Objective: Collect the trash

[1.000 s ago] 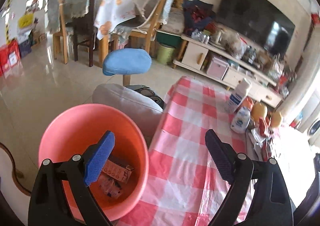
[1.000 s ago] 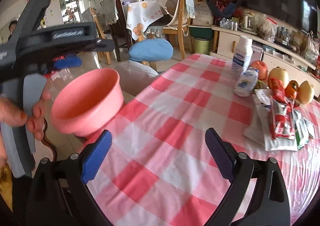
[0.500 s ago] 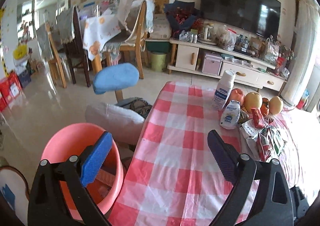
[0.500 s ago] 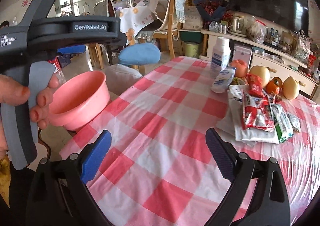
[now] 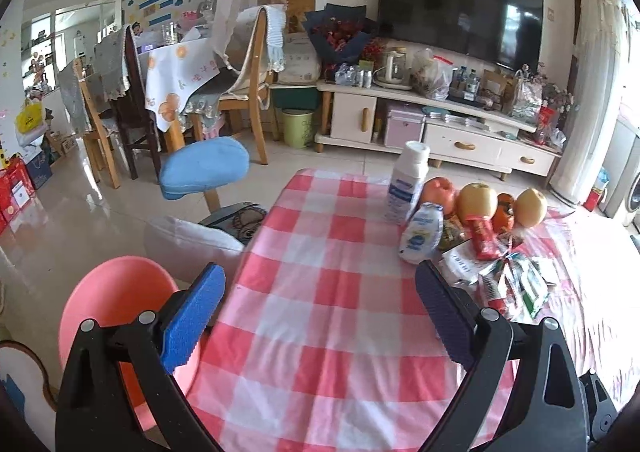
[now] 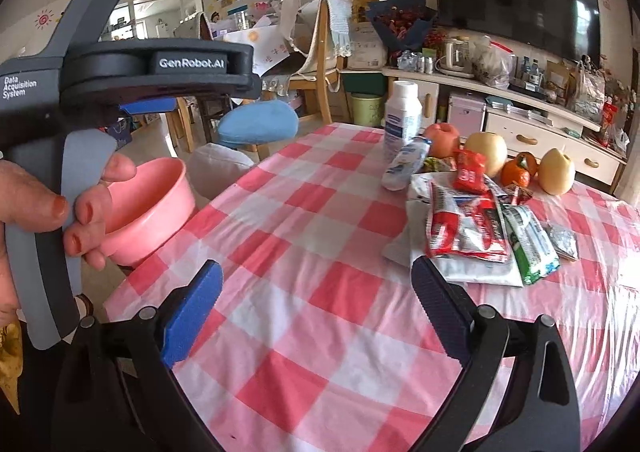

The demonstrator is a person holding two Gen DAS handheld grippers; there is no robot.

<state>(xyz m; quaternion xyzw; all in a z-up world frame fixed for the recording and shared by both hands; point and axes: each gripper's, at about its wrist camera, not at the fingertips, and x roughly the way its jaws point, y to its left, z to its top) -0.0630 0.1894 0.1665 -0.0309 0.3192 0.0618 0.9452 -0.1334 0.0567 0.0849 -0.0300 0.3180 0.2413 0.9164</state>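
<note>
Broadly, we had the table (image 6: 304,252) with its checked cloth filling both views, and the pink basin (image 5: 116,292) sat low beside its near-left edge. Far right on the cloth lay the trash: a pile of wrappers (image 6: 476,228) just in front of the fruit (image 6: 486,149) and two white bottles (image 6: 402,119). Our left gripper (image 5: 320,316) and right gripper (image 6: 318,312) both hung over the near cloth with jaws spread wide and nothing between them, well apart from the pile.

We judged the risks to be these: the wrappers overlapped loosely, so a pinch might lift only one or drag the sheet beneath; the fruit and the lying bottle sat touching the pile and could be knocked or rolled; light wrappers could slip out on the way to the basin.

Only the right view showed our left hand (image 6: 60,207) on its handle; only the left view looked down into the basin's mouth, though its bottom stayed hidden.
</note>
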